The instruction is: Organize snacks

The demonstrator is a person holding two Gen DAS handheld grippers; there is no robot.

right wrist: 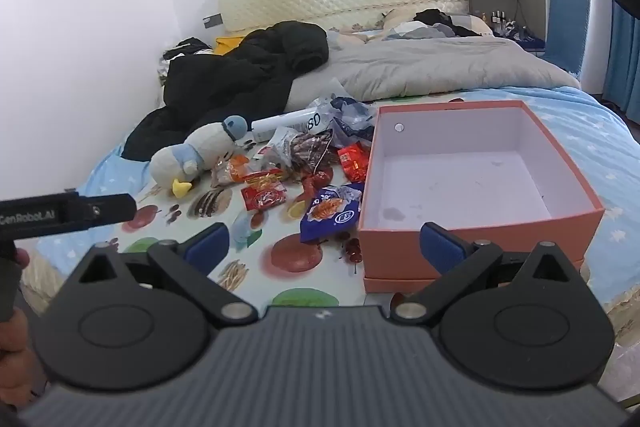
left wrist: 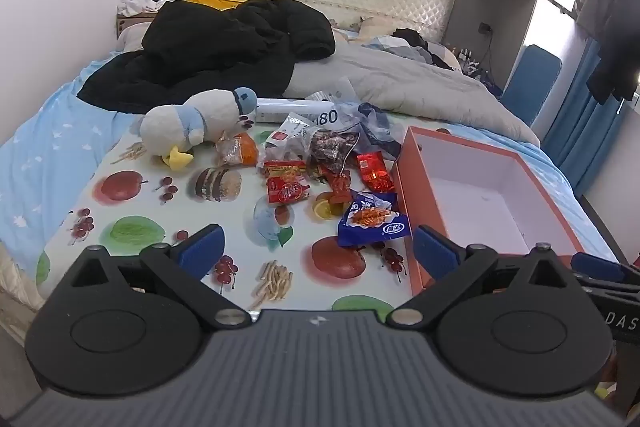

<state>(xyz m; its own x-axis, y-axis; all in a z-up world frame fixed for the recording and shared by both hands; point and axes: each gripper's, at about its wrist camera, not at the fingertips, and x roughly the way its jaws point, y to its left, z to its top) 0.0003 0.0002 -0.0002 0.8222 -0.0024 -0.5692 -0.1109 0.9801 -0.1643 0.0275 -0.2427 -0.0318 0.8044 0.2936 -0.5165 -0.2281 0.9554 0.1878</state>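
I hold both tools spread wide and empty above the near edge of the bed. The blue snack packet [left wrist: 370, 221] lies just ahead of my left tool [left wrist: 316, 247], touching or nearly touching the orange box [right wrist: 480, 223] at its right, long axis slanting near-left to far-right. My right tool [right wrist: 322, 245] faces the box, so the left looks better placed.

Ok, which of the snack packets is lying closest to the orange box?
The blue packet with the orange food picture: it lies right by the orange box, at its near left corner. The red packets sit farther left or back.
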